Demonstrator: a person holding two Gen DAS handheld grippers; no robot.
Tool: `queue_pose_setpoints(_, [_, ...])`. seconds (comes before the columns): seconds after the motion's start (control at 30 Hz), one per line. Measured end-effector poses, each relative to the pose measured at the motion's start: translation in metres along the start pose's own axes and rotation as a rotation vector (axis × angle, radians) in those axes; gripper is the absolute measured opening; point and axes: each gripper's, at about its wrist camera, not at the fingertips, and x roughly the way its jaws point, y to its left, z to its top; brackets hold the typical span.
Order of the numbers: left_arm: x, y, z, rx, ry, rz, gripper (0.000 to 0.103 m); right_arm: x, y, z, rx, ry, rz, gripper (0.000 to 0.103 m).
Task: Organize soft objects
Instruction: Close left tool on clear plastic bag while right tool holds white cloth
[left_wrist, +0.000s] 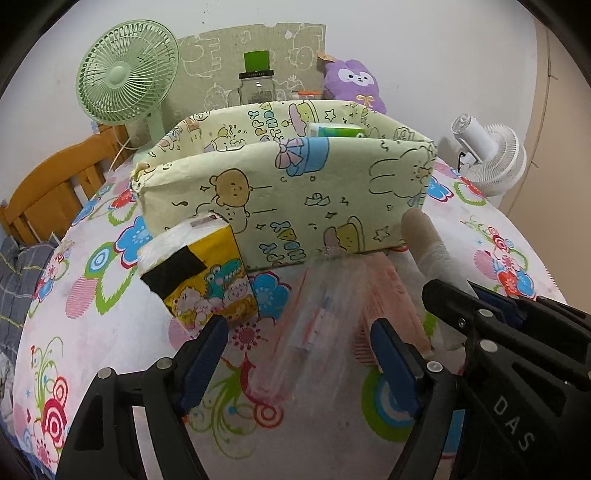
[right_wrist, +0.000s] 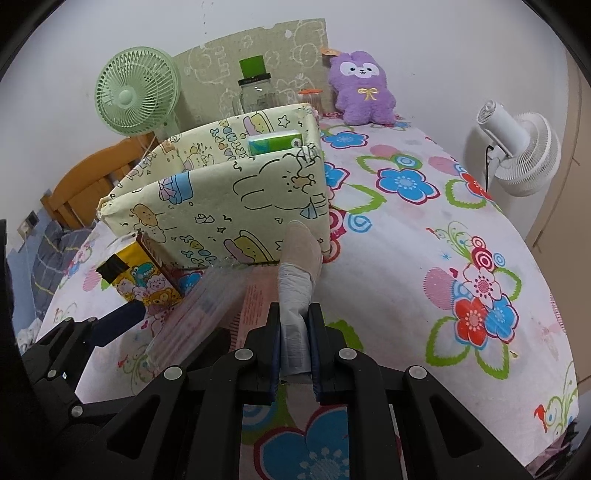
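A pale yellow cartoon-print fabric box (left_wrist: 280, 192) stands on the flowered bed; it also shows in the right wrist view (right_wrist: 229, 206). A green tissue pack (left_wrist: 334, 130) sits inside it (right_wrist: 275, 143). A yellow tissue pack (left_wrist: 199, 273) leans against the box's front left (right_wrist: 142, 275). A clear plastic bag with pink contents (left_wrist: 332, 314) lies before the box (right_wrist: 207, 306). My left gripper (left_wrist: 299, 354) is open around the bag's near end. My right gripper (right_wrist: 294, 343) is shut on a pale wrapped packet (right_wrist: 297, 266) that points at the box.
A green fan (left_wrist: 125, 77), a glass jar with green lid (left_wrist: 256, 81) and a purple plush (right_wrist: 364, 88) stand behind the box by the wall. A white fan (right_wrist: 517, 147) is at the right. A wooden bed frame (left_wrist: 48, 188) is at the left.
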Motion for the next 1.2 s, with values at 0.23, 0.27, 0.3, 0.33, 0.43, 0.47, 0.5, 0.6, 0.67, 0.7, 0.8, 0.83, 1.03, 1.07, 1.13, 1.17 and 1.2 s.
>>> queue_pose_setpoints(0.23, [0.013,0.001,0.003,0.01,0.016,-0.028,0.075,0.01,0.005,0.003,-0.007,0.023,-0.008,0.016])
queue_pose_setpoints(0.27, [0.014,0.001,0.003,0.009,0.02,-0.032,0.074,0.012,0.006,0.004,-0.007,0.027,-0.011,0.016])
queue_pose_setpoints(0.3, [0.016,0.002,0.003,0.006,0.023,-0.036,0.073,0.014,0.007,0.004,-0.008,0.031,-0.012,0.016])
queue_pose_setpoints(0.33, [0.017,0.003,0.003,0.004,0.027,-0.04,0.072,0.015,0.008,0.005,-0.009,0.033,-0.012,0.016])
queue_pose_setpoints(0.43, [0.019,0.002,0.002,0.007,0.034,-0.034,0.069,0.018,0.009,0.004,-0.008,0.04,-0.01,0.016])
queue_pose_setpoints(0.47, [0.021,0.001,0.002,0.01,0.039,-0.033,0.068,0.02,0.009,0.004,-0.009,0.044,-0.01,0.016])
queue_pose_setpoints(0.5, [0.021,0.001,0.002,0.01,0.045,-0.034,0.066,0.021,0.01,0.004,-0.009,0.048,-0.01,0.016])
queue_pose_setpoints(0.6, [0.02,0.0,0.001,0.006,0.044,-0.035,0.059,0.022,0.011,0.003,-0.01,0.049,-0.011,0.016])
queue_pose_setpoints(0.67, [0.019,-0.002,0.001,0.01,0.047,-0.035,0.052,0.021,0.012,0.003,-0.009,0.049,-0.007,0.016])
queue_pose_setpoints(0.7, [0.018,-0.002,0.001,0.008,0.05,-0.035,0.046,0.021,0.012,0.003,-0.009,0.049,-0.005,0.016])
queue_pose_setpoints(0.8, [0.016,-0.002,0.0,0.002,0.053,-0.032,0.04,0.019,0.011,0.002,-0.002,0.051,0.004,0.016])
queue_pose_setpoints(0.83, [0.016,-0.002,-0.001,0.0,0.055,-0.031,0.037,0.019,0.011,0.001,-0.002,0.051,0.005,0.016])
queue_pose_setpoints(1.03, [0.008,-0.004,-0.007,-0.014,0.065,-0.029,0.03,0.012,0.011,-0.004,0.003,0.054,0.022,0.016])
queue_pose_setpoints(1.07, [0.006,-0.005,-0.008,-0.014,0.065,-0.027,0.03,0.011,0.01,-0.006,0.006,0.052,0.023,0.016])
queue_pose_setpoints(1.13, [0.003,-0.007,-0.011,-0.017,0.067,-0.023,0.029,0.009,0.009,-0.009,0.008,0.053,0.027,0.016])
queue_pose_setpoints(1.17, [0.001,-0.007,-0.012,-0.019,0.067,-0.023,0.029,0.007,0.009,-0.01,0.009,0.051,0.024,0.016])
queue_pose_setpoints(1.2, [0.0,-0.008,-0.012,-0.021,0.066,-0.023,0.029,0.005,0.009,-0.01,0.009,0.049,0.025,0.016])
